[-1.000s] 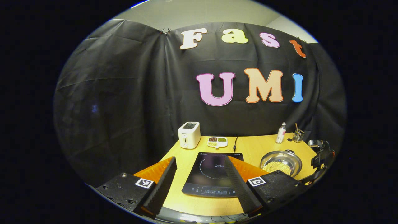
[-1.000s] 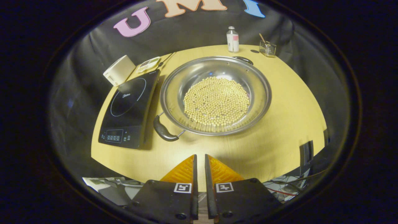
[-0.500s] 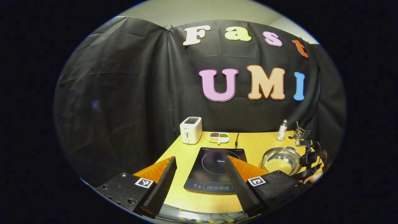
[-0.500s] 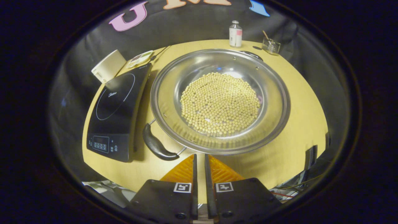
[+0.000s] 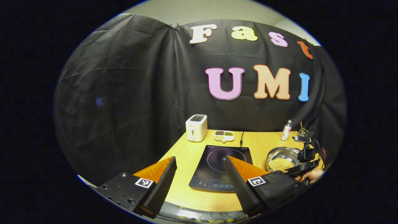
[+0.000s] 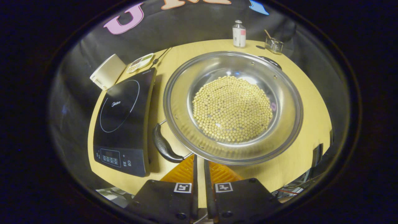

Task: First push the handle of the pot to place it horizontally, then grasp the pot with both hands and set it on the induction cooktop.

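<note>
Pot (image 6: 233,107) of beans on the bench (image 6: 306,93), beside the cooktop (image 6: 122,119)
Right hand-held gripper (image 6: 199,161) nearly closed at its near handle (image 6: 164,146); left hand-held gripper (image 5: 199,174) wide, empty.

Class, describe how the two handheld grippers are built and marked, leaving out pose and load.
Each gripper, left gripper and right gripper, has two flat wedge-shaped fingers on black blocks with screws, each block bearing a square black-and-white tag. The left gripper's fingers have ridged inner faces.

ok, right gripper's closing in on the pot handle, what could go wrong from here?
The pot sits close beside the induction cooktop, so pushing the near handle might knock it against the cooktop's edge. The soybeans lie loose and uncovered; a jerky push could spill some. The right gripper, nearly shut, could slip off the curved handle.
</note>
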Motion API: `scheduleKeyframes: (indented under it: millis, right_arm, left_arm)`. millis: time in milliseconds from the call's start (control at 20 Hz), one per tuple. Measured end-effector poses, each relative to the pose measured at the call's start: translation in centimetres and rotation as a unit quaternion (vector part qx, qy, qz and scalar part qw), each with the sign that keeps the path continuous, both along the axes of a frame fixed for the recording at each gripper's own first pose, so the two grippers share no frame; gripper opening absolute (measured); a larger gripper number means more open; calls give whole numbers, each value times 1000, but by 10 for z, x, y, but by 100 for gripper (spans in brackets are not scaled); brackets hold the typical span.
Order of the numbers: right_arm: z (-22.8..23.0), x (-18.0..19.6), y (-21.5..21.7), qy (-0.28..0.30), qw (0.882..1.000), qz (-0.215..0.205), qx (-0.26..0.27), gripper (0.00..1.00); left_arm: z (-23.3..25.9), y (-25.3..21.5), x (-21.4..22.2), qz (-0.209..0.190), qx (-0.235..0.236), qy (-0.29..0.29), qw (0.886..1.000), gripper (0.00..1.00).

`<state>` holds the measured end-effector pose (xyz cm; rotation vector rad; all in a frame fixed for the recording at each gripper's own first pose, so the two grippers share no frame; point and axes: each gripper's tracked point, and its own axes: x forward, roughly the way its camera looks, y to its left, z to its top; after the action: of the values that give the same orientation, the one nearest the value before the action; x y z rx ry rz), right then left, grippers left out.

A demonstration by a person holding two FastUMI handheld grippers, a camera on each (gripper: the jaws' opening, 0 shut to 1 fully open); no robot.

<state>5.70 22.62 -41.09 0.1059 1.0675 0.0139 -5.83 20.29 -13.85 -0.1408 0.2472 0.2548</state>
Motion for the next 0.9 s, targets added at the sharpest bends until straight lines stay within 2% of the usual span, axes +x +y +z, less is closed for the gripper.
scheduleKeyframes:
  millis: [250,300,350,450,500,650,700,750,900]
  right_arm:
    - [-1,19,21,6,999,-35,20,12]
    - [-1,23,25,5,999,-41,21,12]
    - [-1,26,28,5,999,-49,22,12]
    - [-1,35,38,4,997,-65,27,12]
    - [-1,40,42,4,997,-73,31,12]
    - [2,57,58,0,994,-96,47,12]
    - [4,61,62,-3,994,-99,49,12]
    - [5,66,64,-6,994,-101,48,12]
    - [8,71,70,-9,994,-100,52,12]
  left_arm:
    - [-4,-2,0,2,-15,-1,1000,95]
    - [-5,-2,0,2,-18,0,1000,98]
    - [-7,-2,-1,2,-20,1,1000,95]
    - [-12,-1,-2,5,-25,7,1000,98]
    - [-13,0,-2,6,-28,9,1000,95]
    - [-18,3,-5,12,-36,13,999,94]
    - [-19,4,-5,15,-37,16,999,97]
    - [-21,6,-6,17,-38,17,999,93]
    - [-24,10,-7,22,-40,19,999,91]
